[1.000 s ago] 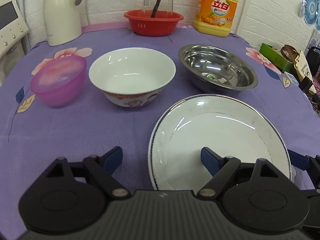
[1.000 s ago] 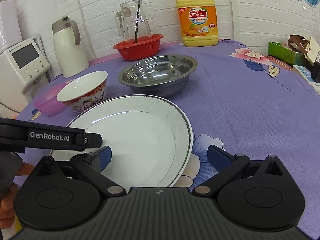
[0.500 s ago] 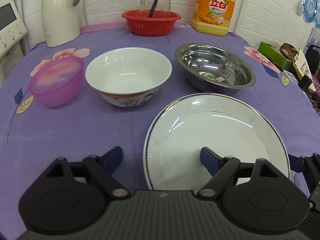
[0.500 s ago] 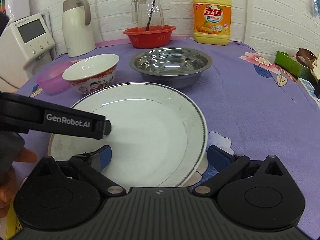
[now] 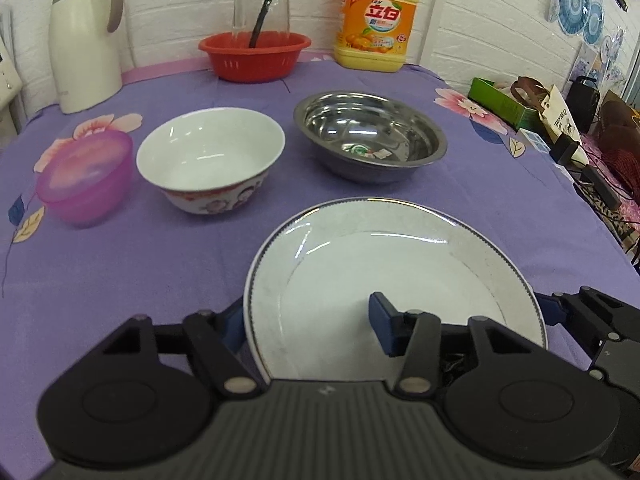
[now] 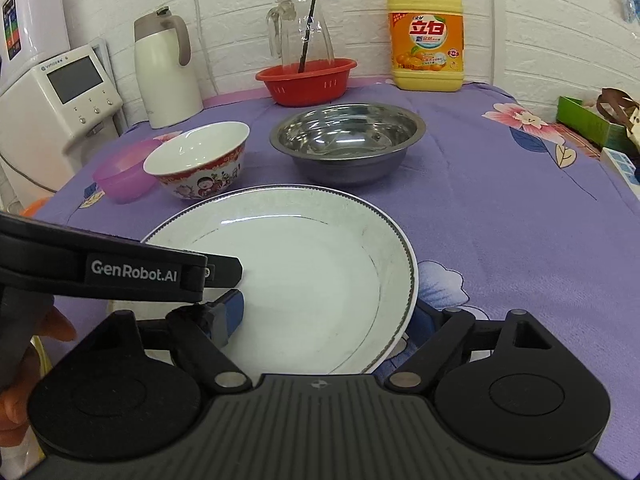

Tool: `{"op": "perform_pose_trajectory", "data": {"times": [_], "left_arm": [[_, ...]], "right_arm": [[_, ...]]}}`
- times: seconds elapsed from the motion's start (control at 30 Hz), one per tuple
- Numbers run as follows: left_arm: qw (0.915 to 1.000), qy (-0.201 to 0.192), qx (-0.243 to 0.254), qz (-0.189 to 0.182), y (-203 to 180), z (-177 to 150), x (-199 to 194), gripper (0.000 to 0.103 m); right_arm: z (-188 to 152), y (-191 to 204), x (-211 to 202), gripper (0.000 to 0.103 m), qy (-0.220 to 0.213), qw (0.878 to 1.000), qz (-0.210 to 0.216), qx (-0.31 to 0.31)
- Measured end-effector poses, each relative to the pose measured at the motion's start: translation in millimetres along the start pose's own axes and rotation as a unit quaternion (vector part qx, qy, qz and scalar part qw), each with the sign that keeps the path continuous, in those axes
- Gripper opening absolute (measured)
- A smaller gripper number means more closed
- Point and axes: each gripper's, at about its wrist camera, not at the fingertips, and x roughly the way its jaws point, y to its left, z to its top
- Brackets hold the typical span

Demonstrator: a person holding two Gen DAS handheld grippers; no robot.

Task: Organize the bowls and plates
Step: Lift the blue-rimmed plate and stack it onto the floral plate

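A large white plate [image 5: 392,272] [image 6: 304,276] lies at the near edge of the purple tablecloth. My left gripper [image 5: 306,322] is open and straddles the plate's left rim, one finger outside, one over the plate. My right gripper [image 6: 328,320] is open and straddles the plate's right rim the same way. Beyond the plate stand a white ceramic bowl [image 5: 210,158] [image 6: 198,160], a steel bowl [image 5: 370,134] [image 6: 346,140] and a small purple plastic bowl [image 5: 86,176] [image 6: 124,176].
At the back stand a red basket [image 5: 254,54] with a glass jug, a yellow detergent bottle [image 5: 376,20] and a white thermos [image 5: 84,36]. A white appliance [image 6: 56,96] is at the left. Boxes and bags [image 5: 532,108] crowd the right table edge.
Both grippers have moved forward, so each now has one finger past the plate's rim. The plate seems to sit slightly higher in both views. Bowls have not moved.
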Motion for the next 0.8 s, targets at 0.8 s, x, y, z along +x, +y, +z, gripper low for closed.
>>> {"op": "perform_pose_trajectory", "data": {"times": [0.8], "left_arm": [[0.9899,-0.077,-0.072,0.095,104.4,-140.5,-178.4,0.050]], "right_arm": [[-61.9,150.2,-89.9,0.103,-0.049,0.985,0.133,-0.096]]}}
